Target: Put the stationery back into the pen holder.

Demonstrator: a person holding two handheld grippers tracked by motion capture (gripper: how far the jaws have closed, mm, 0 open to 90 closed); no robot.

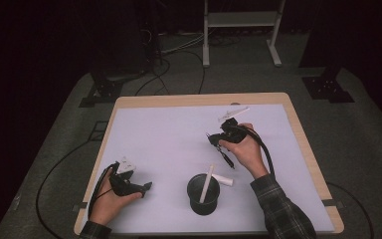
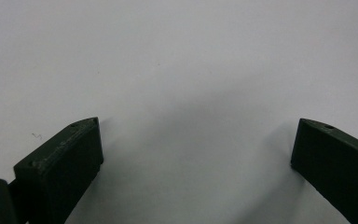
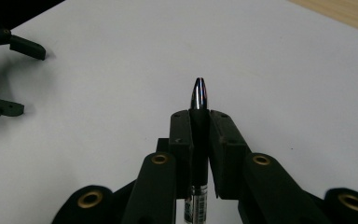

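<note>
L gripper sits nearest on the mat, jaws wide apart w/ nothing between; just right of it the cup holds a white stick. Farther out, R gripper is clamped on a black pen mid-barrel, held above the mat. Pen prob. light, stiff, slick, so the mid-barrel hold suits; barcode-type label near its back end, not readable.

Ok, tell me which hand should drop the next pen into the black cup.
Right. The right tool is already shut on a black pen, held above the table just behind the black cup. The left tool is open with nothing between its jaws, resting at the table's near left.
</note>
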